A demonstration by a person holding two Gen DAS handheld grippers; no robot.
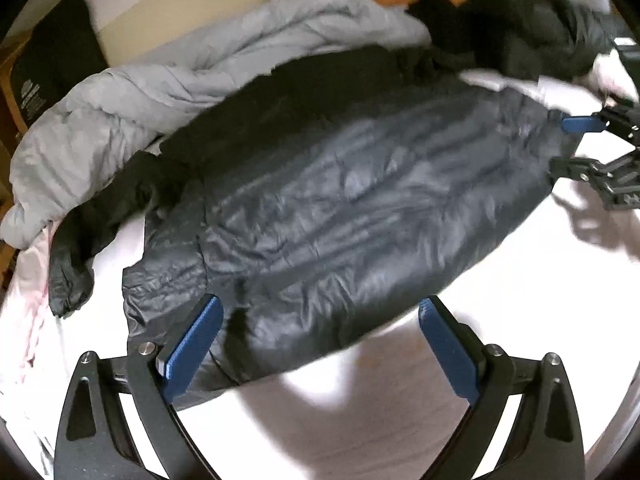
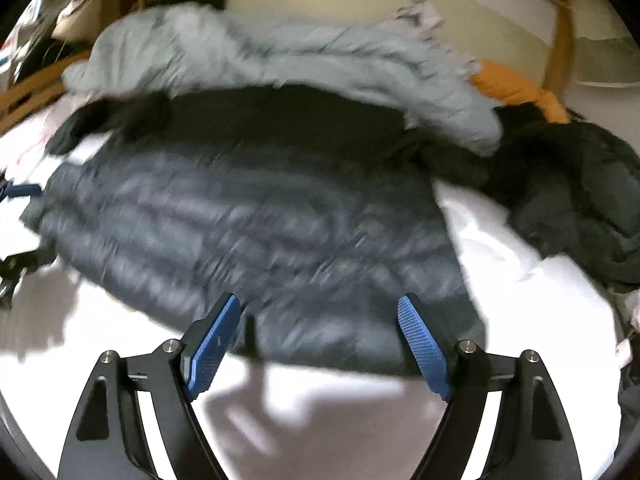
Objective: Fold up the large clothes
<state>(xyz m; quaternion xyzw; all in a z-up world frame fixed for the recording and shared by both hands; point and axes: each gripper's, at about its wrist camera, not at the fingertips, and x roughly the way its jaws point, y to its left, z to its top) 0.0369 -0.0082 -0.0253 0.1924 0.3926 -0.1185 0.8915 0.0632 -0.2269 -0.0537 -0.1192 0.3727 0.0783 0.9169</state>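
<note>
dark puffer jacket (image 1: 340,200) lies spread on the white bed (image 1: 400,400), seemingly unfolded through the blur; left gripper (image 1: 320,344) and right gripper (image 2: 320,344) hover agape, empty; folding remains.

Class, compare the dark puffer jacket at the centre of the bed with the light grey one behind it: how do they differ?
The dark puffer jacket is navy-black; the light grey jacket is pale. The dark one lies spread fairly flat on the white sheet; the grey one is bunched in a heap. Both are quilted and puffy.

No legible text or labels anywhere.
</note>
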